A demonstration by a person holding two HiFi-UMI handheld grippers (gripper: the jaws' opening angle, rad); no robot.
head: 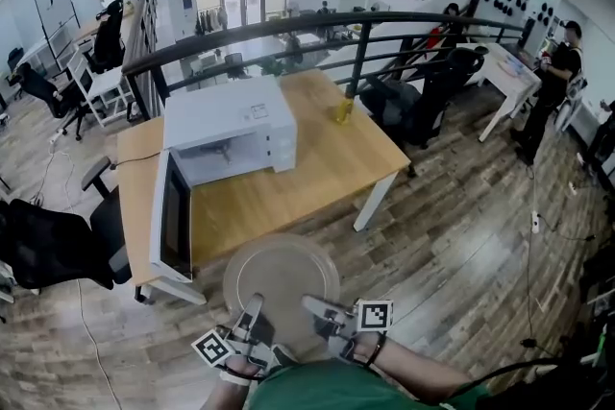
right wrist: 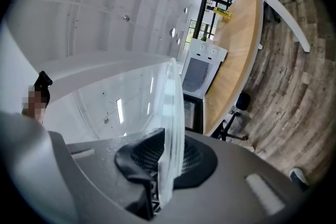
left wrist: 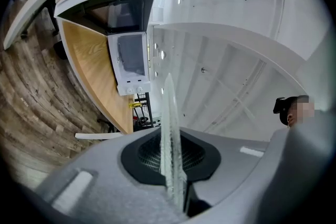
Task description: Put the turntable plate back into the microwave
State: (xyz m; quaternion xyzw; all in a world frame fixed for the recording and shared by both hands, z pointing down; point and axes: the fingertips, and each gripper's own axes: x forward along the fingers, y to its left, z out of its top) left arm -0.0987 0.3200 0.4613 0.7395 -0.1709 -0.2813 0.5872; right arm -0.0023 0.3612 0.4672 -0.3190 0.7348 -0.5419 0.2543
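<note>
Left gripper (head: pixel 252 312) and right gripper (head: pixel 319 310) both clenched on the plate (head: pixel 282 272), level, near the table (head: pixel 317 173). Microwave (head: pixel 231 125) at eleven o'clock, door (head: pixel 173 216) open. Keep the plate flat and steer clear of that door.

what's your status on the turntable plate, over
Left gripper and right gripper both shut on round clear glass turntable plate, near rim. Plate held level, short of wooden table. White microwave door open, cavity mouth unblocked.
</note>
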